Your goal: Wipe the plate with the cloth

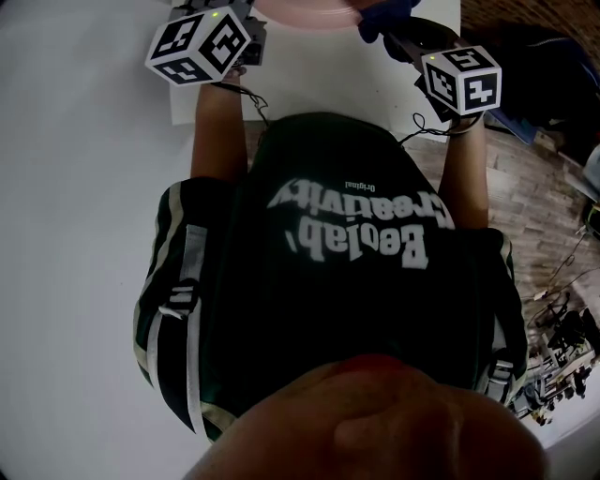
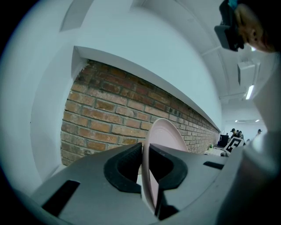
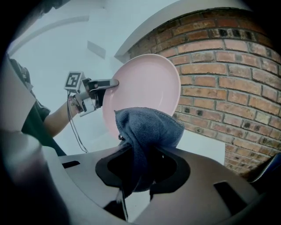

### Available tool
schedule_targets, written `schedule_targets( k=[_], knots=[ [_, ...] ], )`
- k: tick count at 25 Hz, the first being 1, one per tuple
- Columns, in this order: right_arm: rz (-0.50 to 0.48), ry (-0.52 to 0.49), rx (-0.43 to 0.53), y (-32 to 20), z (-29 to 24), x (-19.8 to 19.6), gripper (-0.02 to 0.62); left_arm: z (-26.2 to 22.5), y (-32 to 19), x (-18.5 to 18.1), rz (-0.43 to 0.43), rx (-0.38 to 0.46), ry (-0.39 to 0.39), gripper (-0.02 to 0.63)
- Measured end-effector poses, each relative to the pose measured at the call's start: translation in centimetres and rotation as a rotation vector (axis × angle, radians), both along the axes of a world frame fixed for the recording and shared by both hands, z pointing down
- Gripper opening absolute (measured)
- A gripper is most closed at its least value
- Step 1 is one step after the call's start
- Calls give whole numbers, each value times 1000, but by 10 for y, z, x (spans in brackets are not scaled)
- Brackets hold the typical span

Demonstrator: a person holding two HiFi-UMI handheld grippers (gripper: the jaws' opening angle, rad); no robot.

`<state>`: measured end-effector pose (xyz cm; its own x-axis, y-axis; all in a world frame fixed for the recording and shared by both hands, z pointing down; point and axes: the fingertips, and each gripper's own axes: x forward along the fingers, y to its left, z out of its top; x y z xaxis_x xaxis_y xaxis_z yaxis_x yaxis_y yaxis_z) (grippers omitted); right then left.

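A pale pink plate point(image 3: 145, 88) is held up on edge in the air in front of a brick wall. My left gripper point(image 2: 146, 169) is shut on its rim, and from that side the plate point(image 2: 162, 136) shows edge-on between the jaws. From the right gripper view, the left gripper point(image 3: 99, 90) clamps the plate's left rim. My right gripper point(image 3: 142, 169) is shut on a bunched dark blue cloth point(image 3: 149, 129), whose top lies against the plate's lower face. In the head view only a strip of the plate point(image 1: 309, 14) and a bit of cloth point(image 1: 386, 16) show at the top.
A red brick wall point(image 3: 228, 74) stands behind the plate, above a white table point(image 1: 84, 187). The person's dark shirt point(image 1: 347, 262) fills the middle of the head view. Wood floor and cables point(image 1: 553, 309) lie at the right. People stand far off point(image 2: 235, 132).
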<state>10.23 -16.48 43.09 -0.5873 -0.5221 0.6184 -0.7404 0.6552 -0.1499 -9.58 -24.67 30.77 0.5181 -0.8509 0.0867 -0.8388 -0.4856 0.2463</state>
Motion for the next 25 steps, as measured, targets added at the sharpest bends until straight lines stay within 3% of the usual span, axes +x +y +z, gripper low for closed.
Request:
schedule_targets(
  k=[17,25],
  knots=[
    [-220,2,-39,38,15,-83,103,-4,0,18,12,3,38,26],
    [-219,-33,23,33,-13,-112,103,-10,4,18,26,2,59,26]
  ],
)
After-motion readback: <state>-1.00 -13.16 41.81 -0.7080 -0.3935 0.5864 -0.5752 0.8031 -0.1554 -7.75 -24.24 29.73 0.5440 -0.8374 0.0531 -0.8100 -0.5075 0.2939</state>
